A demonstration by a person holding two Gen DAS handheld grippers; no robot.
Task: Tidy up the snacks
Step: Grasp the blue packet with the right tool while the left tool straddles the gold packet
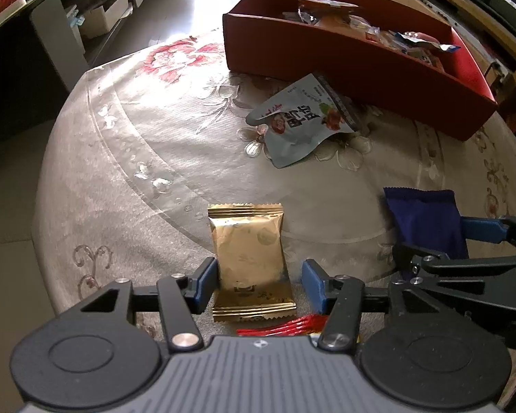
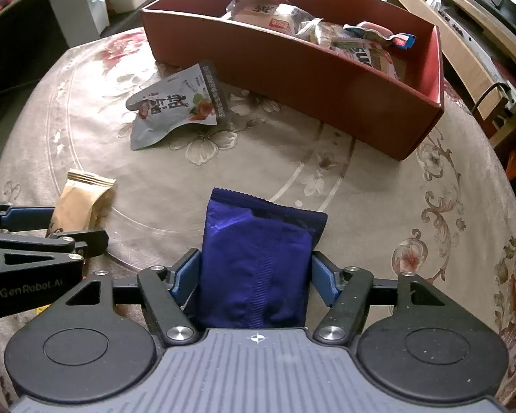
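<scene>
A gold snack packet point(image 1: 249, 258) lies on the round table between the fingers of my left gripper point(image 1: 258, 284); the left pad touches it, the right pad stands a little off, so the jaws are open around it. It also shows in the right wrist view point(image 2: 82, 206). My right gripper point(image 2: 254, 275) is shut on a blue snack packet point(image 2: 258, 258), also seen at the right of the left wrist view point(image 1: 426, 220). A grey-white pouch point(image 1: 302, 120) lies near the red box point(image 1: 326, 58), which holds several snacks.
A red plastic fork point(image 1: 285, 327) lies just under the left gripper. The table has a floral cloth point(image 2: 378, 189) under clear plastic. Shelves and furniture surround the table, with floor at the far left.
</scene>
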